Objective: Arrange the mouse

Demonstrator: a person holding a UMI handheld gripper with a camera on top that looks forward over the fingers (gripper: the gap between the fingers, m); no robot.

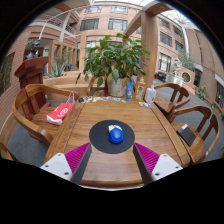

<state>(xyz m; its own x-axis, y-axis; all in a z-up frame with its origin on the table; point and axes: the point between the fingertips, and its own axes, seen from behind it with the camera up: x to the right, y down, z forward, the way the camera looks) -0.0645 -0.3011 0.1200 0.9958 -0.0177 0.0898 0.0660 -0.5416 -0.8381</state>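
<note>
A blue mouse (116, 134) sits on a dark mat (111, 137) on the worktop (150, 120), just ahead of the open tool (112, 157).

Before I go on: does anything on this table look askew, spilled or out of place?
Nothing stands out. The blue mouse sits on the round dark mouse pad, roughly centred, just ahead of the open fingers of the hand-held gripper. Bottles stand upright beside the potted plant at the wooden table's far end. No spill shows.
</note>
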